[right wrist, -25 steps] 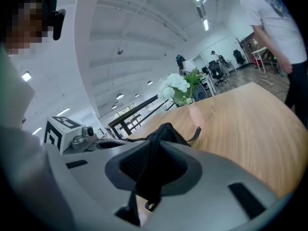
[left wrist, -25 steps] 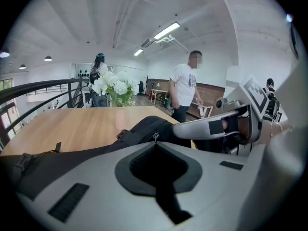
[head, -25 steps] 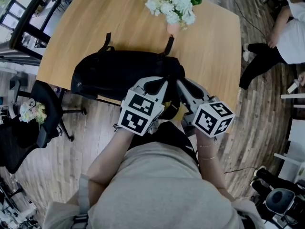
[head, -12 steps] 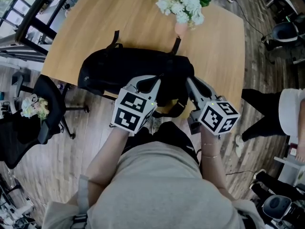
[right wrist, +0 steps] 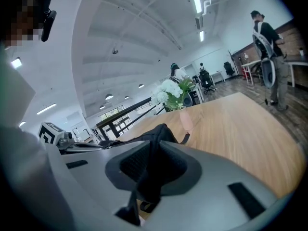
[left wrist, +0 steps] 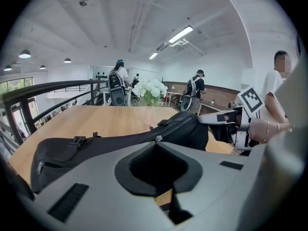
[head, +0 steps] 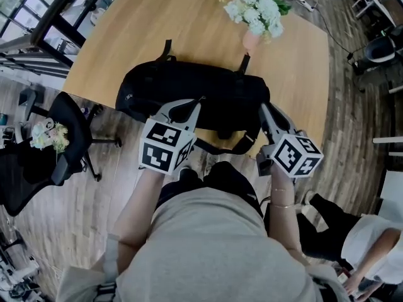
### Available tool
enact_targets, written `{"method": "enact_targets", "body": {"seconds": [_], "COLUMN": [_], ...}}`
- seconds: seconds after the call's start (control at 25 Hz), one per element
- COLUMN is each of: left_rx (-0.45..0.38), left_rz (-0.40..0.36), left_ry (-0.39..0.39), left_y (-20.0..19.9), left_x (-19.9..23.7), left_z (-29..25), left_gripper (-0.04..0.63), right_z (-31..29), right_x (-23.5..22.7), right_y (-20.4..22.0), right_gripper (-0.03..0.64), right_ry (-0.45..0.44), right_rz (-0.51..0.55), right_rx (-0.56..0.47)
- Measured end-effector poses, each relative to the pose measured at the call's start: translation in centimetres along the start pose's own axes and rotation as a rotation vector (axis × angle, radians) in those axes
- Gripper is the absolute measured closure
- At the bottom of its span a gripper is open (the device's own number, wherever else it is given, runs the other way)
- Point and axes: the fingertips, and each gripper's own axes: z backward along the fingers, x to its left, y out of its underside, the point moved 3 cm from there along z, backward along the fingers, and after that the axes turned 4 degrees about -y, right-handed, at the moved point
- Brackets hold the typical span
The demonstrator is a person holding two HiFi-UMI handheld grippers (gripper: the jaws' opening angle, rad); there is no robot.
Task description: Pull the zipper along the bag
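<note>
A black bag (head: 189, 93) lies lengthwise near the front edge of the wooden table (head: 126, 30). My left gripper (head: 199, 100) is on the bag's top seam, jaws shut, and in the left gripper view a small silver zipper pull (left wrist: 157, 138) sits right at its tip (left wrist: 156, 143). My right gripper (head: 264, 107) is at the bag's right end. In the right gripper view its jaws (right wrist: 153, 144) are shut on a fold of the black bag fabric (right wrist: 159, 131), which runs down between them. The right gripper (left wrist: 226, 119) also shows beyond the bag in the left gripper view.
A vase of white flowers (head: 255, 17) stands just behind the bag's right end. The bag's strap (head: 233, 148) hangs over the table's front edge. A black office chair (head: 63, 137) stands left of the table. A person (head: 352, 244) is on the floor at lower right.
My left gripper has slid left along the bag's top, away from the right gripper, which has stayed at the bag's right end. The person nearby has moved from upper right to lower right.
</note>
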Motion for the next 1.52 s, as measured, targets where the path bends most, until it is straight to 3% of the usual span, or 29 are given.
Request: {"method": "enact_targets", "body": {"seconds": [0.72,0.96,1.16,1.28,1.52], "left_rx": [-0.023,-0.028,-0.028,-0.028,-0.041], "left_rz": [0.023,0.006,-0.012,-0.025,-0.029], "left_ry": [-0.077,-0.060,-0.037,-0.020,0.011], "left_y": [0.7,0.7,0.9,0.8,0.8], "left_x": [4.5,4.3,4.1,4.2,4.1], "left_z": [3.6,3.8,4.1,4.2,4.6], "left_gripper": [0.575,0.577,0.577,0.577,0.577], "right_z": [-0.1,-0.1,0.2,0.7,-0.2], "right_x": [0.3,1.7,3.1,3.7,8.1], "right_y": [0.1,-0.6,-0.3,-0.3,0.1], "right_gripper": [0.540,0.514,0.452,0.456,0.454], "right_ry": [0.091,0.164,0.213,0.263,0.185], "right_rz": [0.031,0.167,0.291,0.382,0.579], "right_rx": [-0.042,-0.022,0.005,0.004,0.054]}}
